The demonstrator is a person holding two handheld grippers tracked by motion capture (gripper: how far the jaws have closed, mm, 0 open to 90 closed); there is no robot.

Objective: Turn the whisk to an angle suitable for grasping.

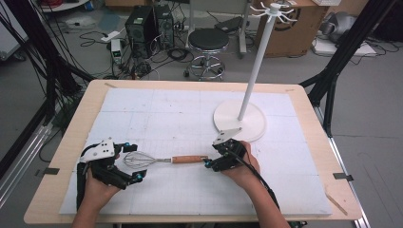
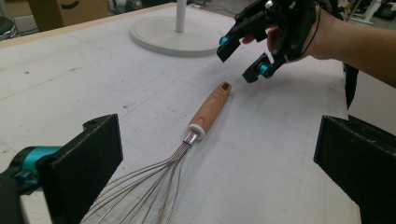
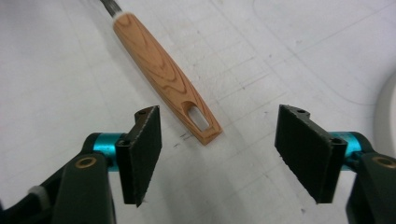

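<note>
Two hand-held grippers flank a wire whisk with a wooden handle (image 1: 164,160) lying flat on the white-topped bench (image 1: 157,114), nearer its front edge. Left gripper (image 1: 131,161): fingers spread beside the wires. Right gripper (image 1: 207,155): fingers spread at the handle's end, not touching it.

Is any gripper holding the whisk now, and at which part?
No. Nothing is held: the whisk lies on the table, with the left gripper and right gripper open at its two ends.
</note>
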